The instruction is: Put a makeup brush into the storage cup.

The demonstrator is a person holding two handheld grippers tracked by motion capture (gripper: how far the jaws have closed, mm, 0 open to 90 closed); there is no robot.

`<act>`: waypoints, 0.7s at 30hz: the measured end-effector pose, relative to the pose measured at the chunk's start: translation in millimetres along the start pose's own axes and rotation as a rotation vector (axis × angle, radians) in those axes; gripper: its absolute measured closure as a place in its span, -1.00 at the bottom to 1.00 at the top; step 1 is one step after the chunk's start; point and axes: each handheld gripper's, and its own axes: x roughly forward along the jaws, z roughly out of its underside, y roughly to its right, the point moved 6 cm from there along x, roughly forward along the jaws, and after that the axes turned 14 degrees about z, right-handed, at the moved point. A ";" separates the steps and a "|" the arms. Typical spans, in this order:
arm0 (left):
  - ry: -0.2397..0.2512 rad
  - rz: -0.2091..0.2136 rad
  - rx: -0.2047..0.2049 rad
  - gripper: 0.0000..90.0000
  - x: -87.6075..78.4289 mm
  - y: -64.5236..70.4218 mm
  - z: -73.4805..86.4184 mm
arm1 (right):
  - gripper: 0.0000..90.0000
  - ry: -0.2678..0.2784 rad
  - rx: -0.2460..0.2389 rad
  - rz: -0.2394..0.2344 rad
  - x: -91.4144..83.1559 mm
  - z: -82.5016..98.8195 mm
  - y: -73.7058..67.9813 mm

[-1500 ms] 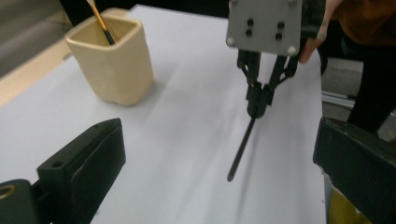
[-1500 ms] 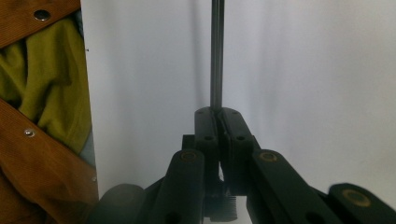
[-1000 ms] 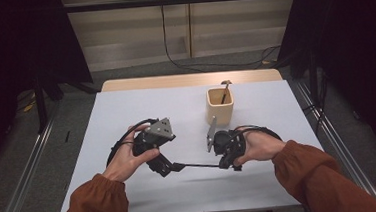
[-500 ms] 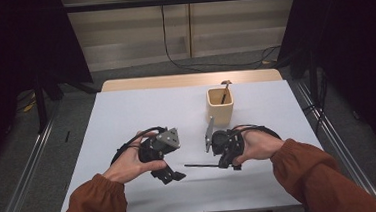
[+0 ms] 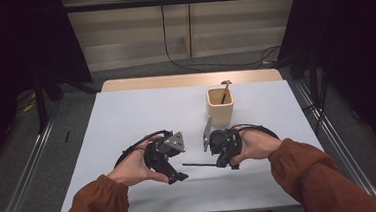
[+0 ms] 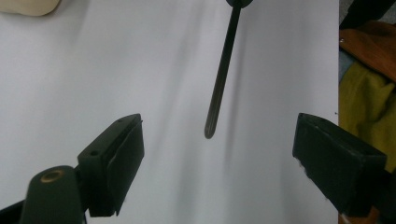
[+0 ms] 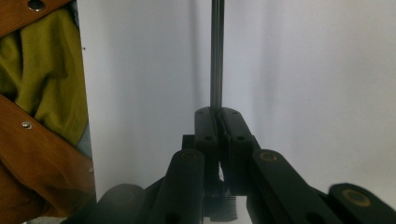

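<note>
A thin black rod [image 5: 197, 164] lies level just above the white table, and my right gripper [image 5: 223, 163] is shut on its right end. In the right gripper view the rod [image 7: 216, 56] runs straight out from the closed jaws of the right gripper [image 7: 217, 116]. My left gripper [image 5: 178, 177] sits low at the rod's free left end. In the left gripper view the rod [image 6: 219, 79] points into the gap of the left gripper [image 6: 219, 158] and touches neither pad [image 6: 123, 154]. Its jaws have just been closing a little and still stand wide apart.
A beige square cup [image 5: 220, 106] holding a stick [image 5: 223, 91] stands behind the right hand. The white table cover [image 5: 126, 115] ends at a wooden strip [image 5: 189, 80] at the far side. Yellow-green cloth [image 6: 362, 88] shows past the table's edge.
My left gripper has sunk toward the table and shifted slightly nearer the front edge, its jaws narrowing a little. The right gripper and the rod have stayed put.
</note>
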 end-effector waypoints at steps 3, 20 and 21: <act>-0.014 0.030 -0.005 -0.73 2.7 -1.2 0.4 | 0.91 0.003 0.001 -0.001 0.1 -1.0 -0.7; -0.044 0.057 0.012 0.26 11.0 -3.0 0.7 | 0.91 0.023 -0.027 -0.016 1.5 -6.4 -5.5; -0.045 0.064 0.011 0.31 11.1 -2.9 0.5 | 0.91 0.026 -0.024 -0.016 1.6 -6.7 -5.5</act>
